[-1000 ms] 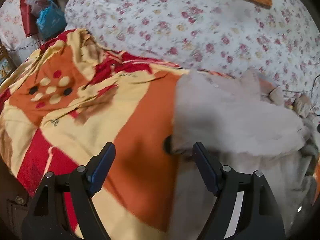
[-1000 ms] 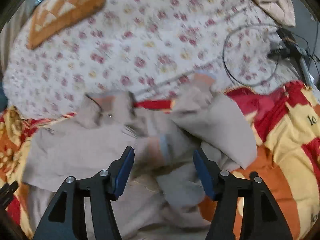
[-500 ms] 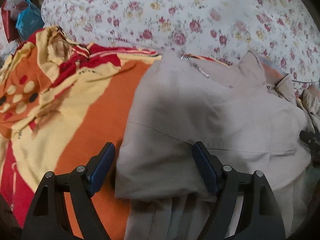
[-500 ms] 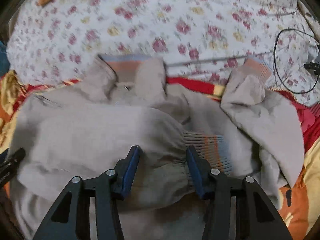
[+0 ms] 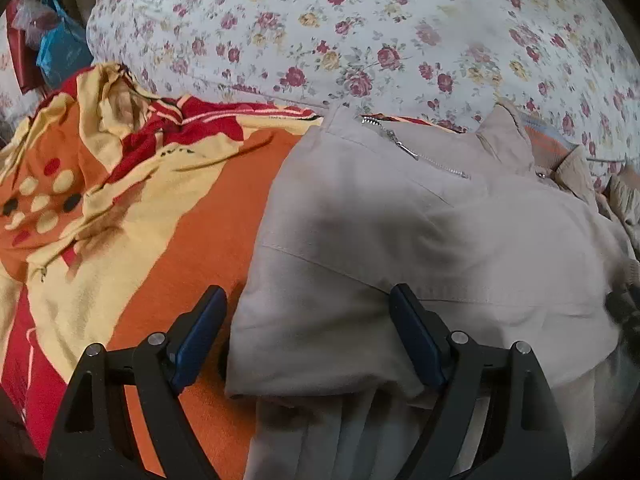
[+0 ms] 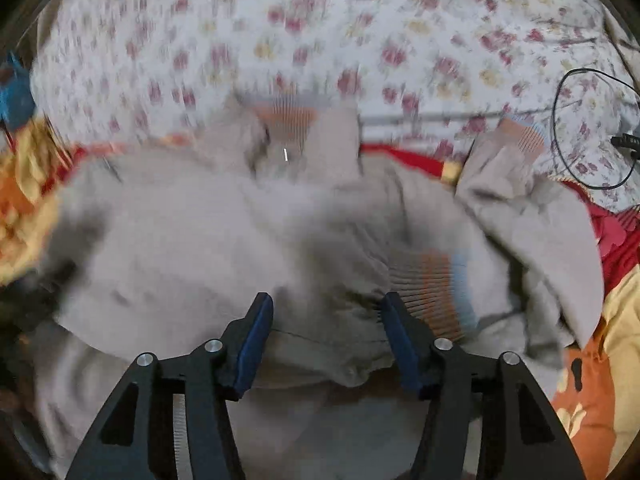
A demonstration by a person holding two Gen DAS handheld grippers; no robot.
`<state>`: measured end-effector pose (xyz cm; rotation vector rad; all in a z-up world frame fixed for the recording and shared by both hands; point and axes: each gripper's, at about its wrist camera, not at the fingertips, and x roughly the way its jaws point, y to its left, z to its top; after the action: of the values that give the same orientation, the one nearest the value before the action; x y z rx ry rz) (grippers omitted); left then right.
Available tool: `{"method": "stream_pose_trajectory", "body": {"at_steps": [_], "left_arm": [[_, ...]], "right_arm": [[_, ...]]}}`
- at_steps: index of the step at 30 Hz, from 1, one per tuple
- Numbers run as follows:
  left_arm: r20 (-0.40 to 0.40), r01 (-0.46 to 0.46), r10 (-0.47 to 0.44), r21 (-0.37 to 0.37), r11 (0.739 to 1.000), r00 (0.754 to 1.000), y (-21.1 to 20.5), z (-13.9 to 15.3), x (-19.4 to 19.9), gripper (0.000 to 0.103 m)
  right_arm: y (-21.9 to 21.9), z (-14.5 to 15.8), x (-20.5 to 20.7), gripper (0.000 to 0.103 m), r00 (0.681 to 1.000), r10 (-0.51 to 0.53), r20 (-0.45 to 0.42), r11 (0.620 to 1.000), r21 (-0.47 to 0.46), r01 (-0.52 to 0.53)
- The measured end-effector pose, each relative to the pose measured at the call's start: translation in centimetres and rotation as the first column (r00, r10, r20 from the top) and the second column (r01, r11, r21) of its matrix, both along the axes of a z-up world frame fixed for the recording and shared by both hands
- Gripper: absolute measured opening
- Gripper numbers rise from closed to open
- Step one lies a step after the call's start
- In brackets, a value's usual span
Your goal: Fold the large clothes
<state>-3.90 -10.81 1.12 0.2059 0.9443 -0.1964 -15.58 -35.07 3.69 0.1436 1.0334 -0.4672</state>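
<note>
1. Since the earlier frames, the left gripper (image 5: 308, 336) has advanced from the orange blanket (image 5: 192, 248) onto the folded edge of the beige jacket (image 5: 420, 240), and the right gripper (image 6: 326, 336) has opened from a narrower gap to a wider one
2. Jacket location: it lies on the orange, yellow and red blanket, just in front of the floral quilt (image 5: 360, 32); its collar and zip (image 5: 416, 156) face the quilt
3. Left gripper: jaws spread wide, holding nothing. The folded corner of the jacket sits between them, apparently without contact on either pad
4. Right gripper: jaws moderately wide, nothing clamped. It hovers above the sleeve laid across the jacket body, with the ribbed cuff (image 6: 432, 292) just beside its right finger. This view is motion-blurred; contact cannot be confirmed
5. Step in hand, as judged: one side has been folded inward and released; the far sleeve (image 6: 532, 208) on the right is not yet folded
6. Next move, as judged: reposition the right gripper to the loose sleeve, close on it, and carry it across the body while the left gripper steadies the folded edge
</note>
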Motion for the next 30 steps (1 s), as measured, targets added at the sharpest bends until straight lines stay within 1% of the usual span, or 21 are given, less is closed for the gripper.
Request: {"method": "stream_pose_trajectory", "body": {"at_steps": [1, 2, 3, 4, 6, 8, 11, 14, 17, 20, 23, 26, 30], "left_arm": [[0.003, 0.004, -0.004, 0.007, 1.0, 1.0, -0.1, 0.1, -0.2, 0.084], [0.002, 0.01, -0.01, 0.011, 1.0, 1.0, -0.1, 0.4, -0.4, 0.084], [0.001, 0.016, -0.016, 0.005, 1.0, 1.0, 0.0, 0.6, -0.6, 0.084], [0.001, 0.021, -0.021, -0.006, 1.0, 1.0, 0.0, 0.9, -0.9, 0.084], [0.002, 0.034, -0.034, -0.031, 0.999, 0.999, 0.0, 1.6, -1.3, 0.084], [0.007, 0.047, -0.046, -0.049, 0.998, 0.999, -0.1, 2.2, -1.7, 0.084], [0.013, 0.057, -0.056, -0.072, 0.996, 0.998, -0.3, 2.9, -2.1, 0.084], [0.001, 0.05, -0.05, -0.088, 0.995, 0.999, -0.3, 2.9, -2.2, 0.084], [-0.014, 0.042, -0.043, -0.097, 0.994, 0.999, -0.2, 2.7, -1.9, 0.084], [-0.016, 0.041, -0.043, -0.098, 0.994, 0.999, -0.2, 2.6, -1.7, 0.084], [-0.014, 0.042, -0.044, -0.091, 0.995, 0.999, -0.3, 2.4, -1.5, 0.084], [-0.018, 0.053, -0.055, -0.084, 0.995, 0.998, -0.6, 2.2, -1.2, 0.084], [-0.018, 0.064, -0.065, -0.071, 0.995, 0.998, -0.7, 2.0, -0.8, 0.084]], "right_arm": [[0.2, -0.6, 0.2, 0.064, 1.0, 0.004, -0.015, 1.0, -0.02, -0.004], [0.3, -0.6, 0.2, 0.064, 1.0, 0.007, -0.002, 0.999, -0.045, -0.007], [0.3, -0.4, 0.2, 0.064, 1.0, 0.007, -0.004, 0.999, -0.043, -0.007], [0.2, 0.0, 0.1, 0.063, 1.0, 0.006, -0.006, 1.0, -0.027, -0.006], [-0.2, 1.5, -0.9, 0.063, 0.999, -0.002, 0.036, 1.0, 0.013, 0.002], [-1.4, 3.1, -2.4, 0.065, 0.996, -0.036, 0.08, 0.999, 0.026, 0.034], [-3.4, 5.0, -5.0, 0.07, 0.988, -0.097, 0.124, 0.995, 0.012, 0.096], [-6.5, 6.0, -7.0, 0.071, 0.971, -0.185, 0.151, 0.982, 0.0, 0.187], [-10.0, 6.1, -7.7, 0.071, 0.954, -0.254, 0.158, 0.967, 0.052, 0.249], [-12.7, 6.1, -6.6, 0.071, 0.943, -0.278, 0.182, 0.957, 0.138, 0.256], [-15.0, 5.6, -4.1, 0.074, 0.933, -0.303, 0.195, 0.942, 0.206, 0.263], [-17.1, 4.2, -0.9, 0.074, 0.928, -0.331, 0.17, 0.932, 0.216, 0.293], [-20.2, 2.0, 2.4, 0.074, 0.92, -0.379, 0.098, 0.916, 0.183, 0.358]]}}
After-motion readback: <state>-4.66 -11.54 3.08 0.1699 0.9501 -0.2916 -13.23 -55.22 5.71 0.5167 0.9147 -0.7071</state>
